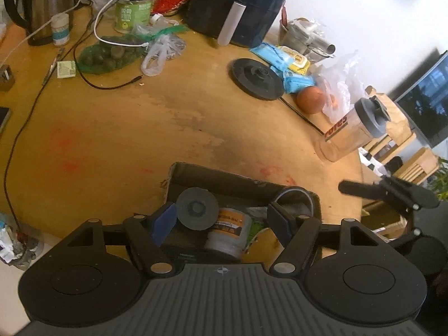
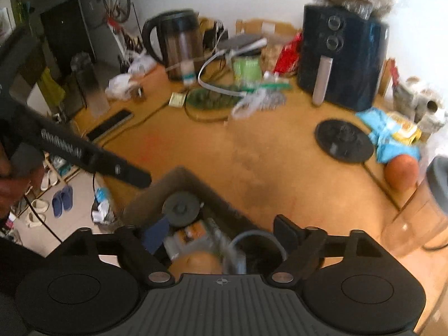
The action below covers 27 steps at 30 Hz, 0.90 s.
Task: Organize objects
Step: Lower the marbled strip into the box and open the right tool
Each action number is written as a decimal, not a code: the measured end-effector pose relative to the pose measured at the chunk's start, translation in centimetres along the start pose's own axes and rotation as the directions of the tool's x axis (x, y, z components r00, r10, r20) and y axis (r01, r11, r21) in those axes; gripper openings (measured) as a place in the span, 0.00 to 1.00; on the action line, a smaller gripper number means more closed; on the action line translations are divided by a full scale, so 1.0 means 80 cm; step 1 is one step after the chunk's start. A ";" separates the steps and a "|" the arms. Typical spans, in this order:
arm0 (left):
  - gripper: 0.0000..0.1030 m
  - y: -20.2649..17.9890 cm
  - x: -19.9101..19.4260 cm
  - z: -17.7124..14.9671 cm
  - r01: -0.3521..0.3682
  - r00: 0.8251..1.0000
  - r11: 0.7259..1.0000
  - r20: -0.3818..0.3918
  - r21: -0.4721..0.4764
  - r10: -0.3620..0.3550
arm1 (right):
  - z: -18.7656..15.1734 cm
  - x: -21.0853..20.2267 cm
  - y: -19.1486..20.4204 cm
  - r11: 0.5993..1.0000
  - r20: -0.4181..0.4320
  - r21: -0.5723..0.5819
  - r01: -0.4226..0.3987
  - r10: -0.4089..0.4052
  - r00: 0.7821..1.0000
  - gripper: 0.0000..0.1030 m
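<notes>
A brown cardboard box (image 1: 212,179) sits at the near edge of the wooden table (image 1: 140,128). It holds a jar with a dark round lid (image 1: 197,208), a white can with an orange label (image 1: 231,231), and a dark cup with a blue rim (image 1: 296,200). My left gripper (image 1: 221,221) is open and empty, just above the box. My right gripper (image 2: 221,236) is open and empty, over the same box (image 2: 173,180); the view is blurred. The lid (image 2: 180,208) and cup (image 2: 257,247) show there too.
A clear shaker bottle with a grey lid (image 1: 352,131) stands right of the box. An onion (image 1: 310,99), a black kettle base (image 1: 256,78), wipes packets (image 1: 291,64), an air fryer (image 1: 240,5), a kettle (image 1: 42,2), a green net bag (image 1: 109,54) and cables lie farther back.
</notes>
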<state>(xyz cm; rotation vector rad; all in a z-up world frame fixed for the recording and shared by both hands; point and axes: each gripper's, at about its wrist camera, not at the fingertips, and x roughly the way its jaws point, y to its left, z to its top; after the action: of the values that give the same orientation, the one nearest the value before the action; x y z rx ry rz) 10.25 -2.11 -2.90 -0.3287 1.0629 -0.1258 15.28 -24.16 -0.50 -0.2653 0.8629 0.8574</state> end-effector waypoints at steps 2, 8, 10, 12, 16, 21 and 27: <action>0.71 -0.002 -0.001 -0.001 -0.031 1.000 0.999 0.005 0.013 0.031 | -0.005 0.002 0.001 1.000 -0.008 0.013 0.004 -0.004 1.000 0.92; 0.83 -0.010 0.003 0.000 -0.147 0.989 0.987 0.000 0.069 0.147 | -0.008 -0.005 -0.006 0.997 0.001 0.074 0.038 -0.038 0.999 0.97; 0.92 -0.016 0.001 0.000 -0.177 0.984 0.979 0.021 0.098 0.176 | -0.011 -0.011 -0.010 0.993 0.014 0.110 0.045 -0.047 0.999 1.00; 1.00 -0.024 -0.001 0.000 -0.211 0.977 0.967 0.058 0.142 0.204 | -0.012 -0.015 -0.013 0.988 0.024 0.145 0.050 -0.054 0.998 1.00; 1.00 -0.039 0.001 -0.001 -0.280 0.960 0.934 0.097 0.222 0.264 | -0.018 -0.016 -0.013 0.981 0.005 0.170 0.088 -0.091 0.996 1.00; 1.00 -0.053 0.010 -0.004 -0.327 0.945 0.899 0.086 0.290 0.316 | -0.027 -0.022 -0.018 0.968 -0.009 0.225 0.110 -0.110 0.994 1.00; 1.00 -0.065 0.022 -0.009 -0.333 0.939 0.873 0.040 0.356 0.342 | -0.040 -0.021 -0.025 0.939 -0.076 0.303 0.162 -0.146 0.986 1.00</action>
<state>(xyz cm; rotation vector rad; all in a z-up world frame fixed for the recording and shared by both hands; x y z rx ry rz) 10.75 -7.60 -3.03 0.1931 1.0829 -0.0070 14.46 -28.05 -1.53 -0.0802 0.9973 0.5610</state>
